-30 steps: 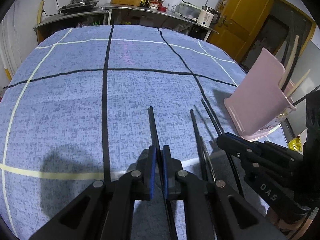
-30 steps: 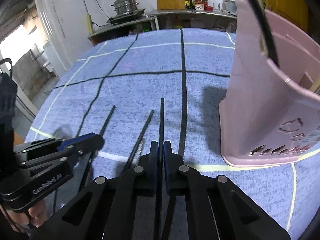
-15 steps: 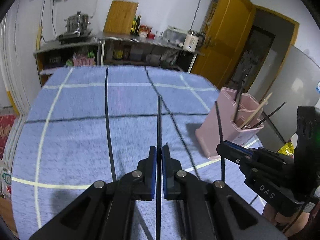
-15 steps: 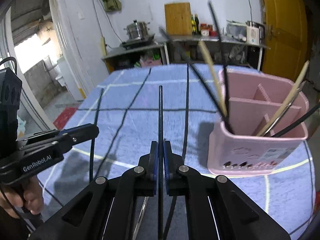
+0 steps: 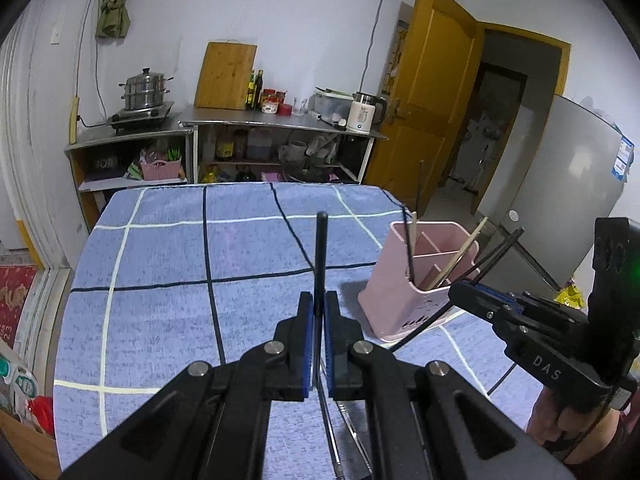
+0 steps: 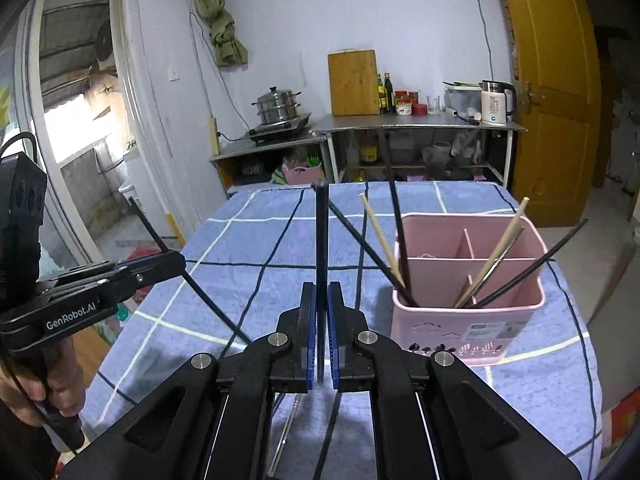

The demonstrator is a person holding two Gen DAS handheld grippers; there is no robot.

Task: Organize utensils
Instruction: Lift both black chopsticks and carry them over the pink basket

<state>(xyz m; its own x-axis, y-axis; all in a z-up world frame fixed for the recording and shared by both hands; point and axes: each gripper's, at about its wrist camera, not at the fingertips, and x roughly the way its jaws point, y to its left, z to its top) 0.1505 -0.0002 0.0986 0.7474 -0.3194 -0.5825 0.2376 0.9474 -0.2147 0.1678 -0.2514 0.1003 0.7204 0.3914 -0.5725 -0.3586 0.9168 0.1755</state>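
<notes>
Utensils are gathering in the pink caddy (image 6: 468, 320), which is standing near the right edge of the blue checked tablecloth (image 5: 160, 280), already holding black and wooden chopsticks. The left gripper (image 5: 319, 312) is clamping one black chopstick (image 5: 320, 256), and the right gripper (image 6: 321, 312) is pinching another black chopstick (image 6: 321, 240), both above the cloth. Judging ahead, either long stick could be knocking the leaning chopsticks or catching the caddy's rim or dividers, tipping it.

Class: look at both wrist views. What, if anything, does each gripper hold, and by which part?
Each holds one black chopstick. The left gripper pinches its chopstick partway along the shaft, the tip projecting ahead; the right gripper holds its chopstick the same way.
</notes>
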